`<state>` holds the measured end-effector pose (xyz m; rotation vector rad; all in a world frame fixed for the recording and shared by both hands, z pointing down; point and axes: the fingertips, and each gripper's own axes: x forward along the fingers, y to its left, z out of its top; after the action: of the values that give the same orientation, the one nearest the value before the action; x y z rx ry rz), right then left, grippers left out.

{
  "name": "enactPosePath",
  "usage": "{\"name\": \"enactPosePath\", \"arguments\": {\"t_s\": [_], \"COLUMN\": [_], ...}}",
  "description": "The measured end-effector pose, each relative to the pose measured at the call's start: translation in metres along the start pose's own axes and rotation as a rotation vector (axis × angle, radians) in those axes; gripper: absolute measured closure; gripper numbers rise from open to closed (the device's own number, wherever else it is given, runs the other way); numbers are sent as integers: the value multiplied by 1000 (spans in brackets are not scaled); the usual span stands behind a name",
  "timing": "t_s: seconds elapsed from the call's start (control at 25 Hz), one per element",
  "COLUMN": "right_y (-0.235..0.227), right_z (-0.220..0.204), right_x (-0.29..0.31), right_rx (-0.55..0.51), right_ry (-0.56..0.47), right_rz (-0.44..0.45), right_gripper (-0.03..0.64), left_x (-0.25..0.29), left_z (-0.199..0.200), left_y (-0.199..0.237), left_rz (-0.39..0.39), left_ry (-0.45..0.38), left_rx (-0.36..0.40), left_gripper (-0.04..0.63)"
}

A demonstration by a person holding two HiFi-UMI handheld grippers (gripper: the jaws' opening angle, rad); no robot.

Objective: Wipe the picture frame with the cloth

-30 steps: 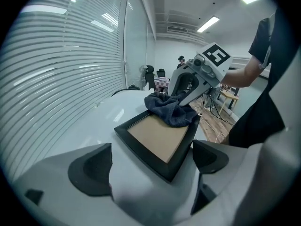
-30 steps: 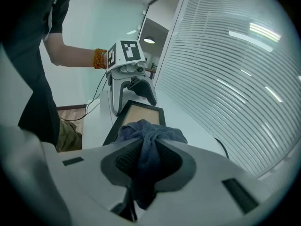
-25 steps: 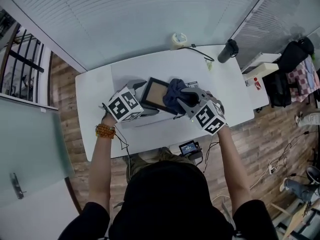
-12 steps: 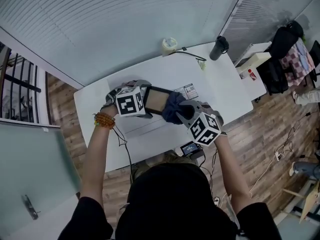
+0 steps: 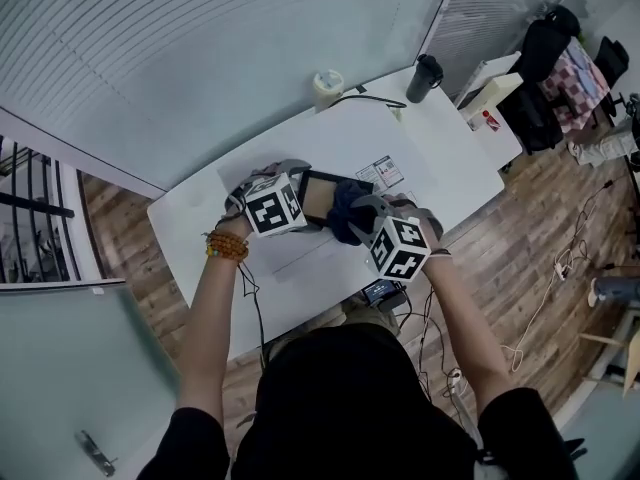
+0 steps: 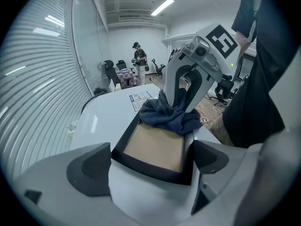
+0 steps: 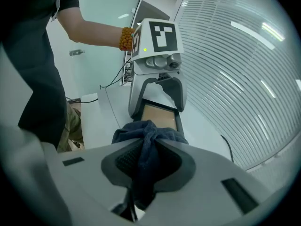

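Frame (image 6: 155,147), black, over counter (image 5: 330,148): near edge clamped in left claw (image 6: 150,166), newly rolled to a fresh tilt; cloth (image 7: 149,135), pinched in fully closed right claw (image 7: 146,160), has slid down its right end, so a wiping stroke looks under way.

The cloth (image 5: 345,211) is dark navy. The frame (image 5: 312,196) has a black border round a plain tan panel. The table (image 5: 195,216) is white. The left gripper (image 6: 153,164) and right gripper (image 7: 146,166) are light grey with dark grey jaws. Their cubes (image 5: 273,208) bear black-and-white square markers. Orange beads (image 5: 227,245) ring the left wrist. A black cup (image 5: 425,76) stands at 1 o'clock. The floor (image 5: 520,228) at 3 o'clock is brown wood planks.
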<state>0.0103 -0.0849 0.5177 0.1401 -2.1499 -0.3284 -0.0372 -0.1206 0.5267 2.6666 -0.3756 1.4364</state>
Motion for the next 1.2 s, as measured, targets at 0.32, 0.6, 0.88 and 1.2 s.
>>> {"name": "enactPosePath", "arguments": {"t_s": [0.32,0.6,0.88,1.2], "right_y": [-3,-8,-10,-35], "right_z": [11,30,57,66], "right_x": [16,27,44,25], "right_rx": [-10,-32,-79,92], "right_ry": [73,58,-1,-247], "right_rz": [70,92,137,43], "right_gripper": [569,569,569,566], "left_x": [15,18,20,12], "left_z": [-5,-6,-7,-4], "left_y": [7,7,5,8], "left_rz": [25,24,24,49], "left_ry": [-40,-34,-44,-63], "left_rx": [9,-2,-11,-12], "left_gripper": [48,48,48,48]}}
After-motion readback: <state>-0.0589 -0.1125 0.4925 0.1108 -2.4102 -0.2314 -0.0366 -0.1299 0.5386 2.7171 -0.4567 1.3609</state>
